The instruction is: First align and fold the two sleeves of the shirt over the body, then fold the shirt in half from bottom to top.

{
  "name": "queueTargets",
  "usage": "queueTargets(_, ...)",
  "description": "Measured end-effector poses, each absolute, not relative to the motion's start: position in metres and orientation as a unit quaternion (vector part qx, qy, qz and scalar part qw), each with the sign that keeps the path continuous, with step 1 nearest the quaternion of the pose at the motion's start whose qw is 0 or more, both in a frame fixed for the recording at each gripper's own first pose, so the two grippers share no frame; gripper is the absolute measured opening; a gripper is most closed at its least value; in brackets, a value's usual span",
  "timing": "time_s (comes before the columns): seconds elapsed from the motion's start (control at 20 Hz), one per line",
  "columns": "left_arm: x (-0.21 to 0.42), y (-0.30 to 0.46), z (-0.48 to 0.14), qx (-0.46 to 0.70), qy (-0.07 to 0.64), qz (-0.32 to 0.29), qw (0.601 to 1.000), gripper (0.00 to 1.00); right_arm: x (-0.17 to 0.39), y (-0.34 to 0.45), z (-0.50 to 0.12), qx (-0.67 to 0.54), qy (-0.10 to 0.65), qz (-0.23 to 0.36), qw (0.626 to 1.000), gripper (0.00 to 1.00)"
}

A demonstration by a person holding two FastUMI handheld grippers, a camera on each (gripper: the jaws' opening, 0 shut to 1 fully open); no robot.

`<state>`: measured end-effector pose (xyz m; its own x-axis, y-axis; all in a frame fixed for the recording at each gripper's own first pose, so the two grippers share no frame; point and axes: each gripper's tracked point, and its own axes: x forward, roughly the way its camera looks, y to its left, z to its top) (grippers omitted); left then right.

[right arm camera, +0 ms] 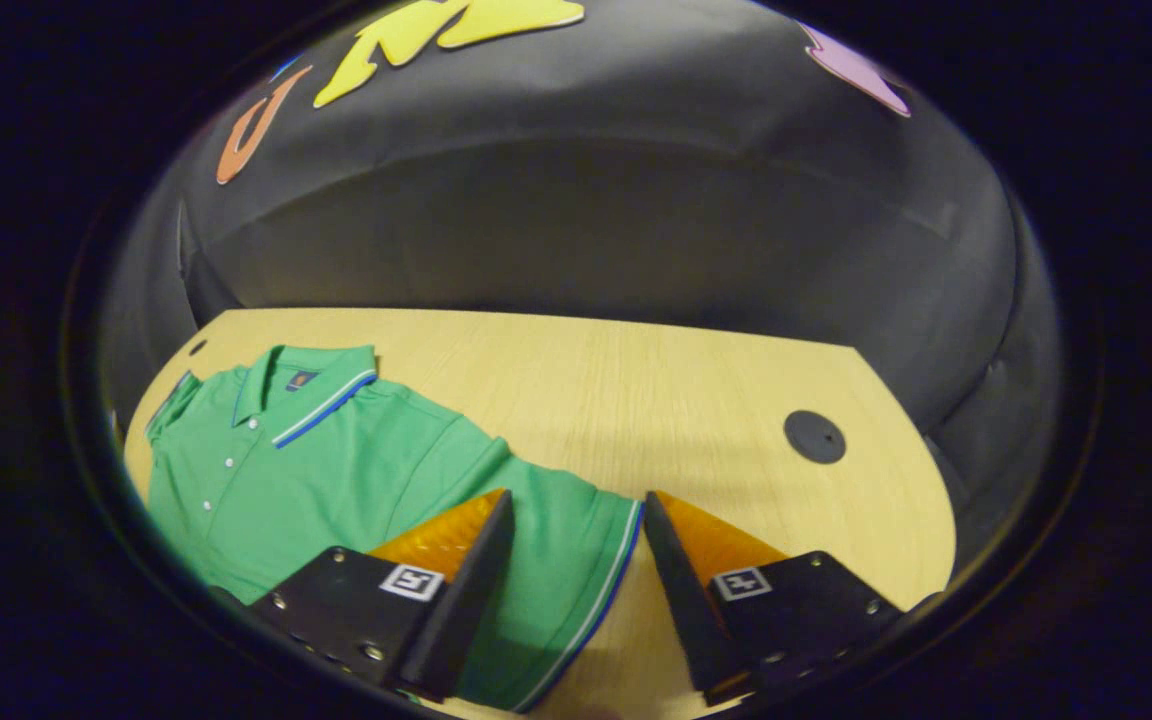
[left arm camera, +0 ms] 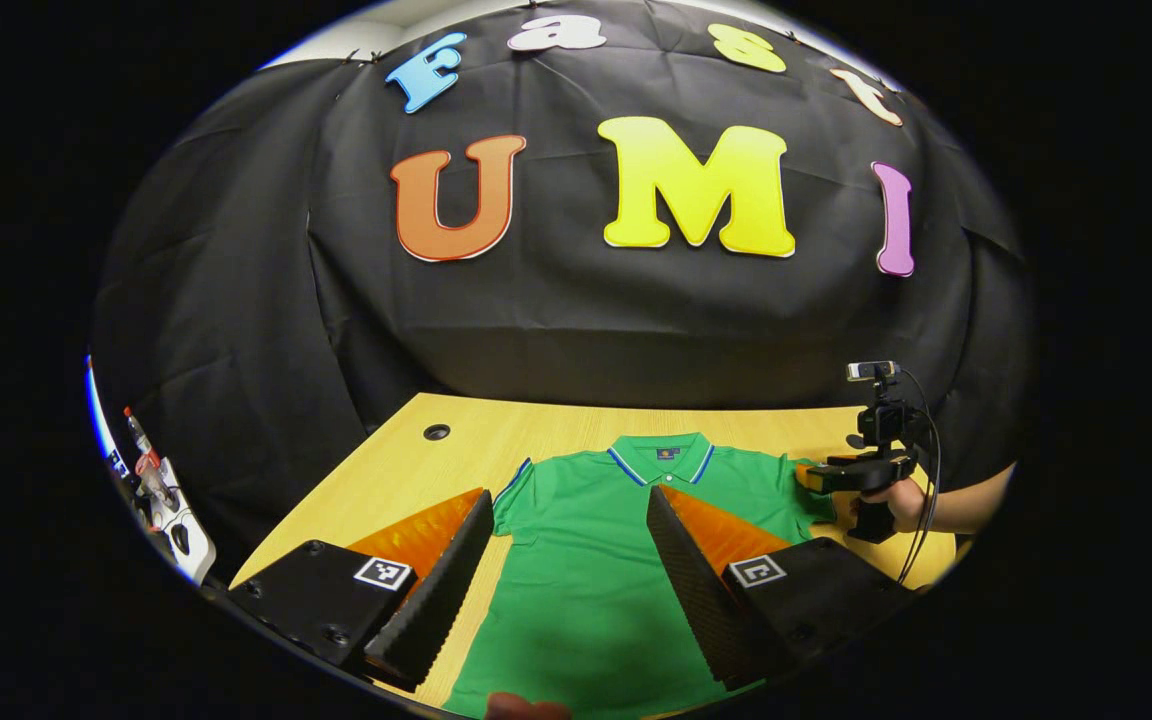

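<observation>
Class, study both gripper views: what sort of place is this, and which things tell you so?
Probably a recording booth for handling demonstrations, not a home: black cloth wall, a bare wooden table with one green polo shirt laid flat, and a hand-held right gripper carrying a camera.

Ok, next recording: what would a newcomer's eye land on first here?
The bright green polo shirt lying flat, front up, on the light wooden table. In the right gripper view, the right hand-held gripper hangs open over the shirt's sleeve with its blue-and-white cuff. In the left gripper view, the left hand-held gripper is open above the shirt's body.
</observation>
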<state>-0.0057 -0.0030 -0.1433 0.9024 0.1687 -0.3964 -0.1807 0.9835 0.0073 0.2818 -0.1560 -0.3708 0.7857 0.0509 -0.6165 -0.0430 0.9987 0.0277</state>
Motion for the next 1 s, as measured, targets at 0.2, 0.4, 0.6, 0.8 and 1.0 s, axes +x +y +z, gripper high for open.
queueTargets(0.2, -0.004, -0.005, -0.141, -0.010, 0.201, 0.083, 0.976, 0.99, 0.282, -0.153, -0.369, -0.012, 0.329, 0.031, 0.944, 0.33)
queueTargets(0.4, -0.006, 0.002, -0.138, -0.009, 0.196, 0.082, 0.977, 0.99, 0.283, -0.148, -0.362, -0.026, 0.339, 0.031, 0.940, 0.02)
queueTargets(0.6, -0.013, 0.011, -0.141, -0.023, 0.195, 0.089, 0.976, 0.99, 0.278, -0.146, -0.336, -0.007, 0.323, 0.025, 0.946, 0.01)
queueTargets(0.8, -0.018, 0.018, -0.141, -0.034, 0.190, 0.092, 0.977, 0.99, 0.273, -0.142, -0.316, -0.009, 0.319, 0.021, 0.947, 0.05)
queueTargets(1.0, -0.022, 0.029, -0.138, -0.037, 0.180, 0.093, 0.979, 0.99, 0.269, -0.131, -0.292, -0.001, 0.311, 0.012, 0.950, 0.00)
